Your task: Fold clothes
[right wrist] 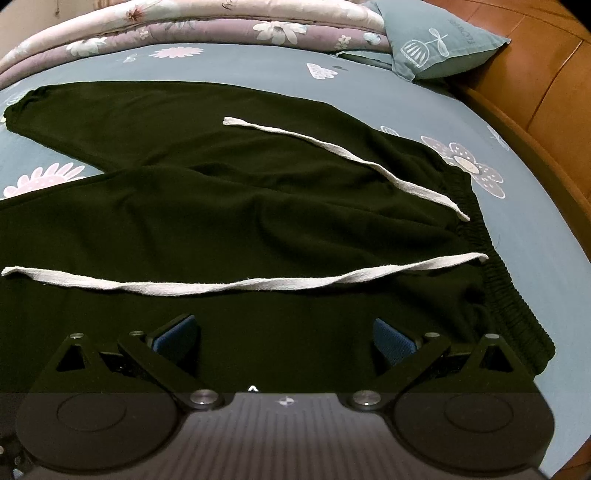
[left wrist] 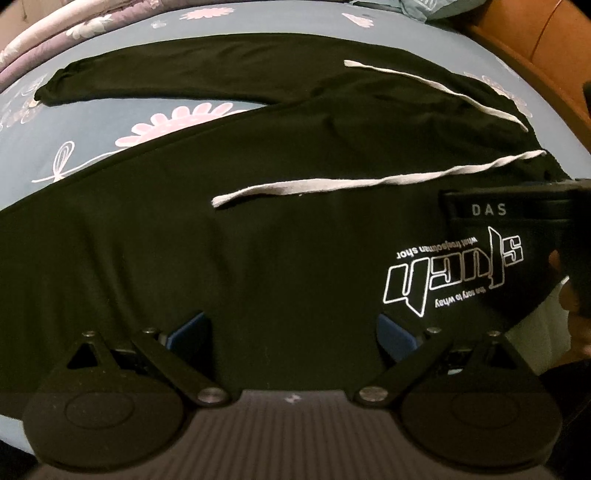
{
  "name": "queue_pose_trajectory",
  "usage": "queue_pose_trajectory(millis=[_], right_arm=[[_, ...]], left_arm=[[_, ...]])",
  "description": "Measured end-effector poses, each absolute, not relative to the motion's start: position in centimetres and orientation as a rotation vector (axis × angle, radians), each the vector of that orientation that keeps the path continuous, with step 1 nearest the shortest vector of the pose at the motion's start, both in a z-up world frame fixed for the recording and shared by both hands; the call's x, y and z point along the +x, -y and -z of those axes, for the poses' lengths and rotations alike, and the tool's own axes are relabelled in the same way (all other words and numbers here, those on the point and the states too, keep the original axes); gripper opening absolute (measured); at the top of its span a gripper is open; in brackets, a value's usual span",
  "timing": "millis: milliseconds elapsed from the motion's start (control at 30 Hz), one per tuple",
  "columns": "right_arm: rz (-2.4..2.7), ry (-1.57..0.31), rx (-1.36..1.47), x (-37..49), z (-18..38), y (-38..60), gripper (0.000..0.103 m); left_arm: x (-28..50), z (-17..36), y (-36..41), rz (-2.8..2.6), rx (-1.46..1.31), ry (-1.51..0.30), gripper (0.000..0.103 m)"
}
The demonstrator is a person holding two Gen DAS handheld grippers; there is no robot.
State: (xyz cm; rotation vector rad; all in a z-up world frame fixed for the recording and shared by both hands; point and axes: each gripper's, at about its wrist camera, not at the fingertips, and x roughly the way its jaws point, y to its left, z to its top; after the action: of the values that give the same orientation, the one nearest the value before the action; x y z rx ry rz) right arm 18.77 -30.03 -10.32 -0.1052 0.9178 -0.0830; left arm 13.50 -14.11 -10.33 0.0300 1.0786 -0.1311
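"How many pants are on the bed?"
"One pair of black pants [right wrist: 236, 206], with two legs."
"How many white strings?"
"Two white strings [right wrist: 207, 284]."
"Any pillows?"
"One blue pillow [right wrist: 439, 40] and one flowery blanket [right wrist: 207, 26]."

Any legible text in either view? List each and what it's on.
"DAS": on the black device body at right, left wrist view.
Large outlined white logo on the black sweatpants: upside down, stylised, not reliably readable.
Small white lines around the logo: too blurred.
"FLOWER"-like print on the teal pillow: too small to confirm.
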Motion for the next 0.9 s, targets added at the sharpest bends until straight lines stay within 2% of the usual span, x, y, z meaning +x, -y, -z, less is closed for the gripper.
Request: queue_pose_trajectory(millis=[267, 533, 900], right_arm=[[0.078, -0.896, -0.121, 18.3, 9.9, 29.8, 0.103], [0.055, -0.871, -0.159, 17.7, 9.4, 29.1, 0.103], [0.065, -0.874, -0.164, 17.7, 9.5, 29.0, 0.103]], left_arm=[[13.8, 8.2, 10.9, 0.063, -0.017, -1.01, 0.098], [14.8, 8.8, 6.8, -0.053, -0.073, -1.028, 0.098], [14.1, 10.0, 5.0, -0.104, -0.068, -1.031, 0.098]])
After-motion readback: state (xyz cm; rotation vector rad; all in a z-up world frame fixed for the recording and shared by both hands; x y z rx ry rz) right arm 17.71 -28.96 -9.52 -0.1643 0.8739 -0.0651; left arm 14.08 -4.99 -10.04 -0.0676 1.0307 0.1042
